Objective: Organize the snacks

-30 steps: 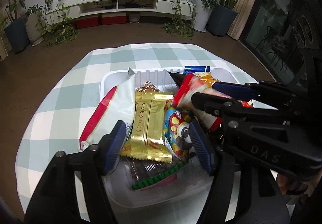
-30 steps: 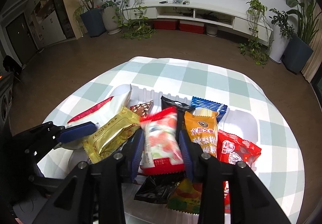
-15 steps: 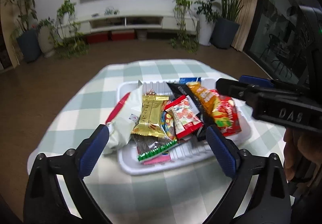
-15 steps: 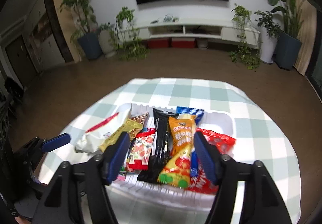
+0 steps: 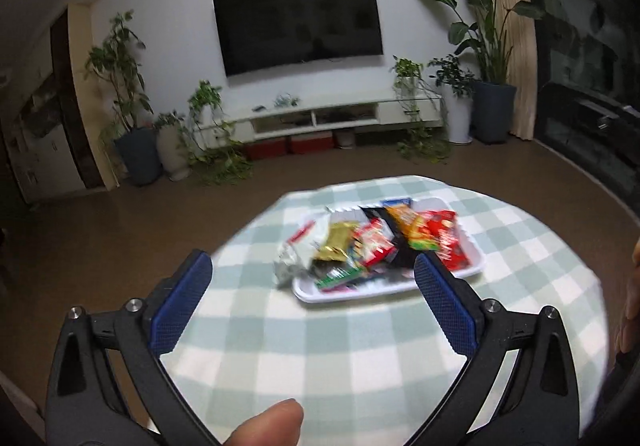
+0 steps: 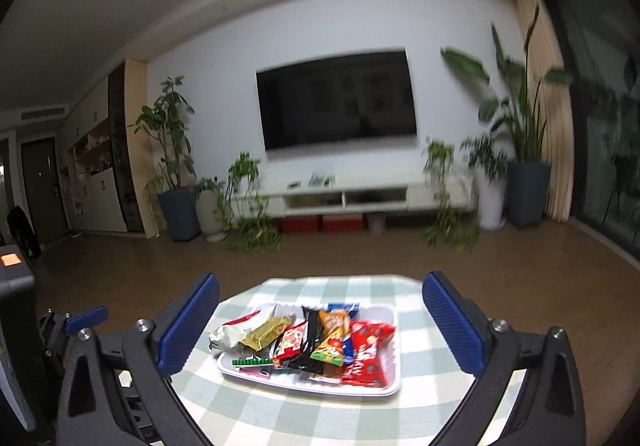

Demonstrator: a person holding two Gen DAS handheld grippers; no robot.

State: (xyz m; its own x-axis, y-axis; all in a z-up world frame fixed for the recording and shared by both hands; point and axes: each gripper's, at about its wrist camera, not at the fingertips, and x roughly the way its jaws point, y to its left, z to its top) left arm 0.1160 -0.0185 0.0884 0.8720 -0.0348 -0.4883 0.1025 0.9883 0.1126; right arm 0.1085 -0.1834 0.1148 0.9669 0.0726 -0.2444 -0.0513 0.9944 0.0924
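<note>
A white tray [image 5: 360, 292] [image 6: 304, 382] on the green-checked tablecloth [image 5: 320, 346] holds several snack packs: a white-and-red bag [image 6: 240, 328], a gold pack [image 6: 266, 332], a red-and-white candy pack [image 6: 290, 340], a black pack [image 6: 312, 342], an orange pack [image 6: 332, 334] and a red pack [image 6: 366, 350]. My left gripper [image 5: 312, 260] hangs well back from the tray, jaws opening wide with nothing between them. My right gripper [image 6: 322, 280] is also back and above the tray, jaws opening, empty. A thumb [image 5: 268, 426] shows at the bottom of the left wrist view.
The round table's edge drops to a brown floor on all sides. A wall TV [image 6: 336, 101], a low white cabinet [image 6: 360, 199] and potted plants [image 6: 172, 181] stand far behind. A dark device [image 6: 12, 286] sits at the left.
Both grippers pulled back and up from the tray and spread their jaws wide. The right one let go of the red-and-white candy pack, which now lies in the tray.
</note>
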